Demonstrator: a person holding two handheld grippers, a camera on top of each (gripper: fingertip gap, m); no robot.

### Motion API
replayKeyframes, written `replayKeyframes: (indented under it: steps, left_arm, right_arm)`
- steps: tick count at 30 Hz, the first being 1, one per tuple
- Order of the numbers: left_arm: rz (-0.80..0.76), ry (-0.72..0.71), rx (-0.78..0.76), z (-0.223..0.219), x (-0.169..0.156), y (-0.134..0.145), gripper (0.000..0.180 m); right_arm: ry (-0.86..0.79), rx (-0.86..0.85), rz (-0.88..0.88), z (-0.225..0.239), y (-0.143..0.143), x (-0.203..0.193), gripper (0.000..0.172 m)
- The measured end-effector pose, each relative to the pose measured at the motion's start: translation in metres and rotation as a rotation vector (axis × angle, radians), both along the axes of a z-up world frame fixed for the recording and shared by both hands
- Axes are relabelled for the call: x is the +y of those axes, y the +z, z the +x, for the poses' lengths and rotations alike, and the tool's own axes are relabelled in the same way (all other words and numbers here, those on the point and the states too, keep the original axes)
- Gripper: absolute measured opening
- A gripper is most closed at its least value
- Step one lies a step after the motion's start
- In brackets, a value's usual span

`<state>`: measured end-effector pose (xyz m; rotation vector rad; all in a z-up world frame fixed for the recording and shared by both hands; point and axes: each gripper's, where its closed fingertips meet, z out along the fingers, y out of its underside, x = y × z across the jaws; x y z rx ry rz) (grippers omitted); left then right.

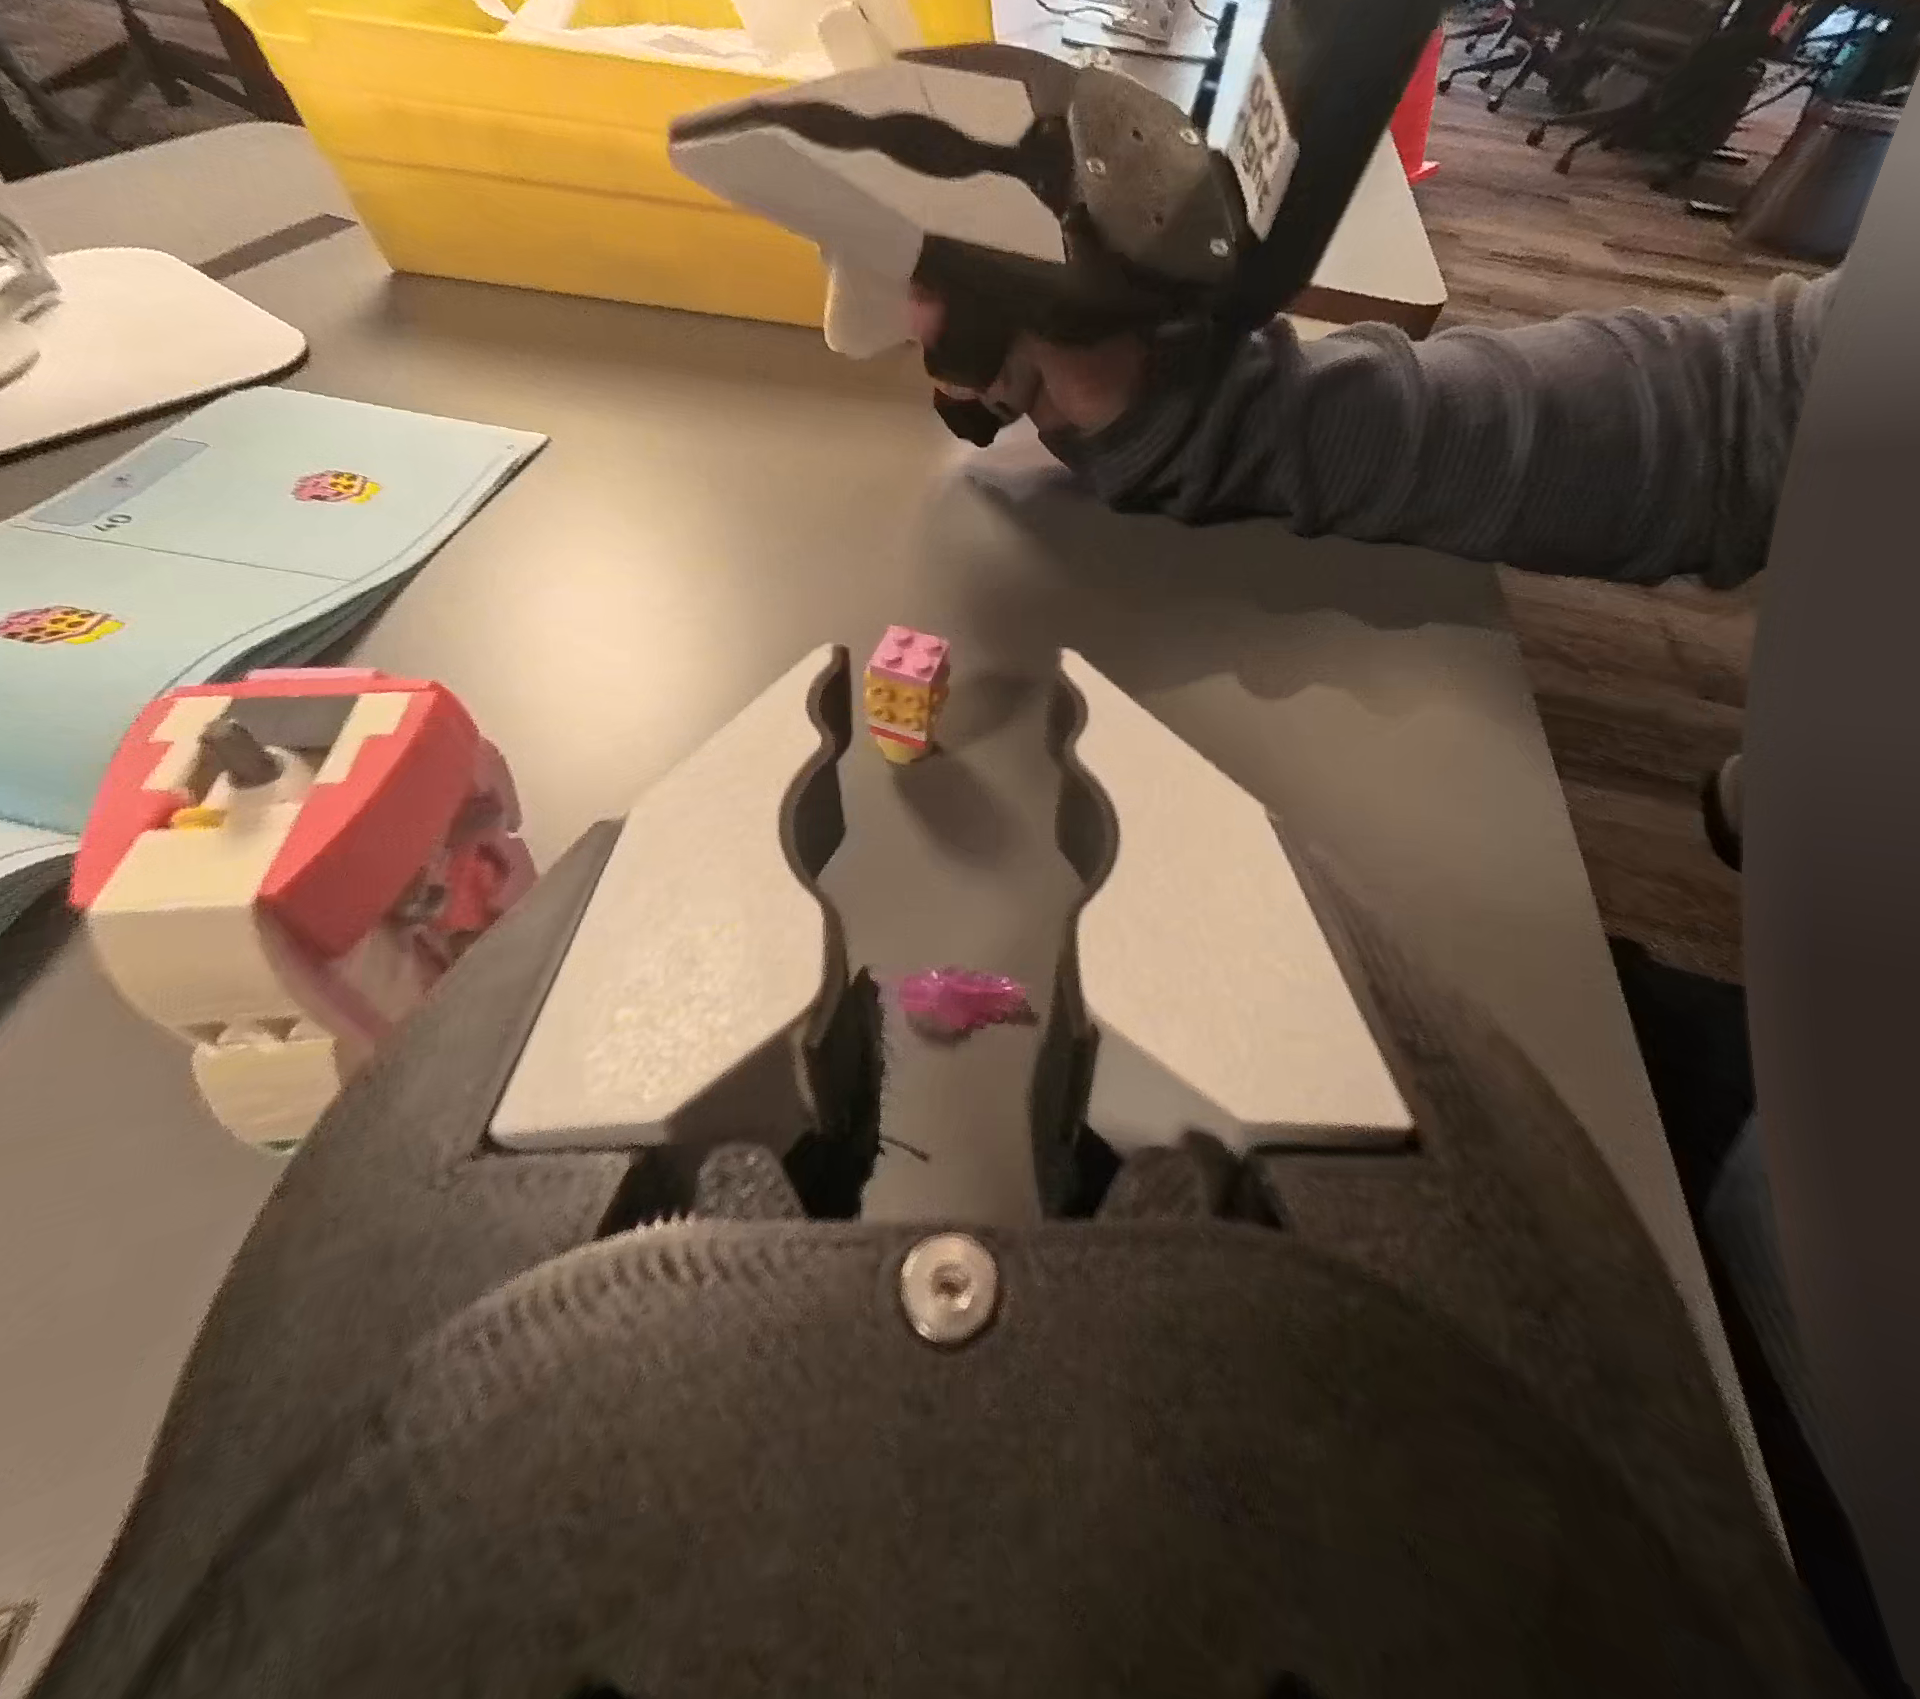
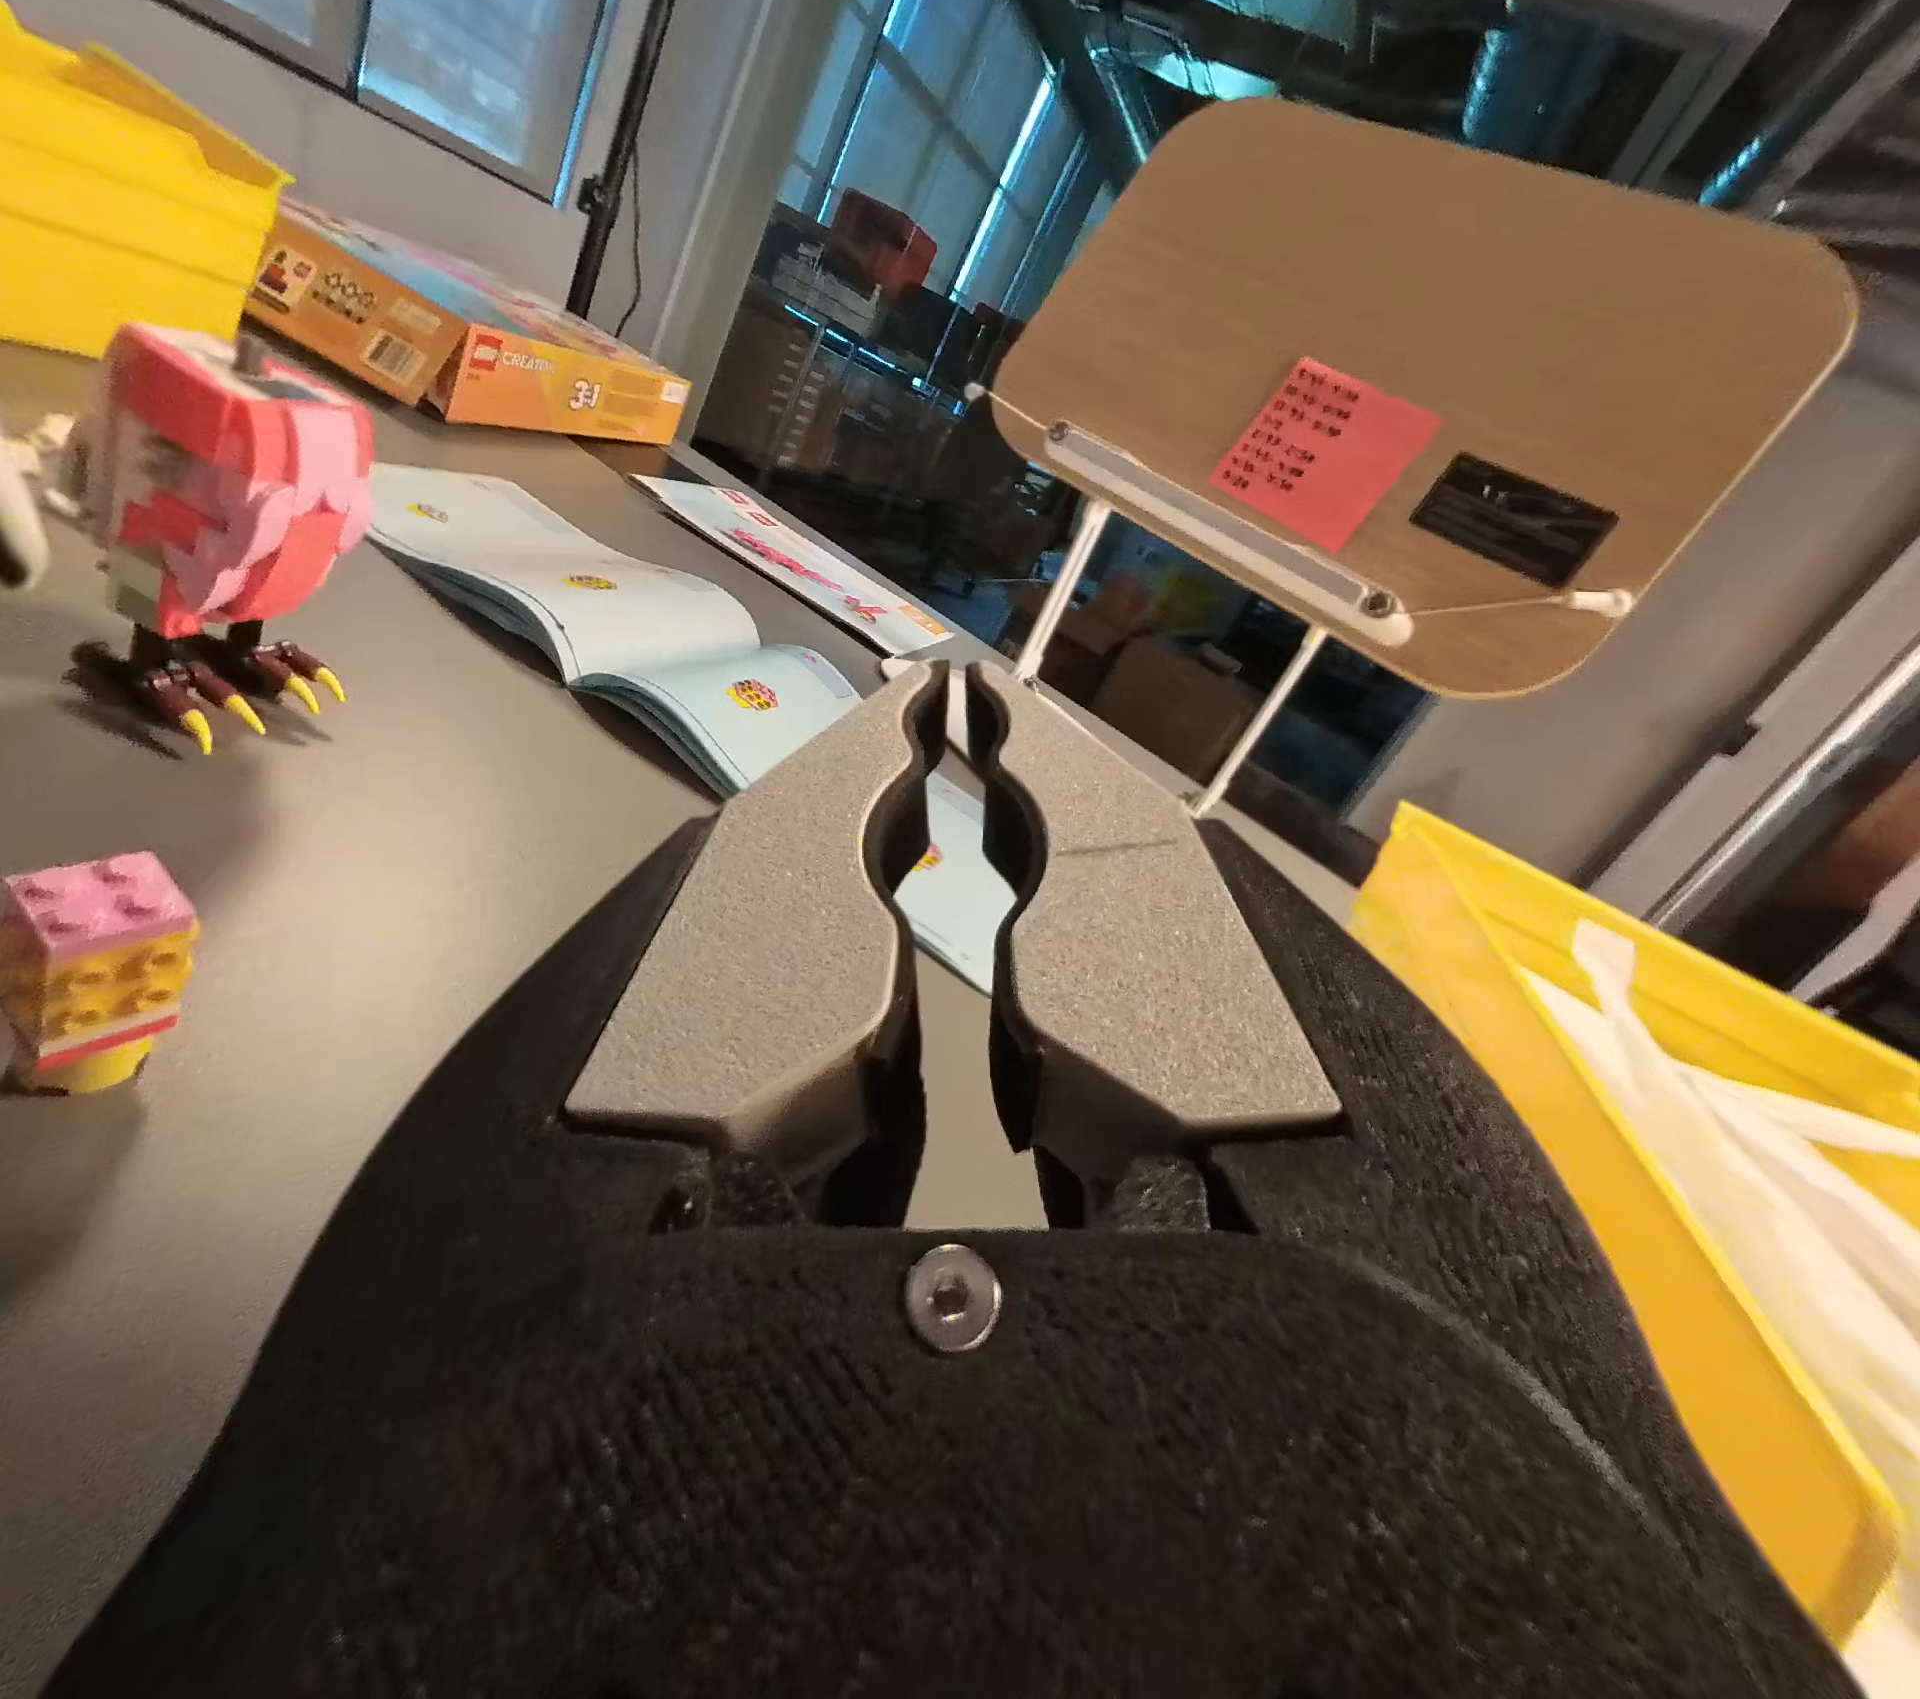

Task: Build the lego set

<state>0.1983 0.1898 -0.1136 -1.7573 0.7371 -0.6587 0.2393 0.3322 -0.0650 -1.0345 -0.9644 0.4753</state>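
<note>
Left claw (image 1: 940, 693) spread, small pink-yellow brick stack (image 1: 907, 693) upright on counter (image 1: 644, 569) between tips untouched, likely light, rigid, take by flat sides; right claw (image 2: 956, 678) pressed together, empty

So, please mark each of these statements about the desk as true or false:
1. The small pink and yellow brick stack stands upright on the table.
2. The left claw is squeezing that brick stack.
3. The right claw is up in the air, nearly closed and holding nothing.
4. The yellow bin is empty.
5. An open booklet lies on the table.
1. True. The brick stack stands upright on the table.
2. False. The left claw is open; the stack stands between its tips, nearer the left finger, and the other one is clear of it.
3. True. The right claw is raised above the table, nothing between its fingers.
4. False. The yellow bin holds white bags.
5. True. The booklet lies open.
</note>
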Motion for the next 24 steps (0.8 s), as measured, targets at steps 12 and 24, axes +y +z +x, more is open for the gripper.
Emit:
replayKeyframes:
  steps: [12,24]
  left_arm:
    - [0.003,0.028,-0.014,-0.003,0.004,0.0,0.05]
    - [-0.001,0.021,0.007,-0.001,0.004,-0.003,0.05]
  right_arm:
    - [0.024,-0.043,0.078,-0.005,-0.001,-0.01,0.0]
    - [0.58,-0.283,-0.068,-0.033,-0.04,-0.091,0.022]
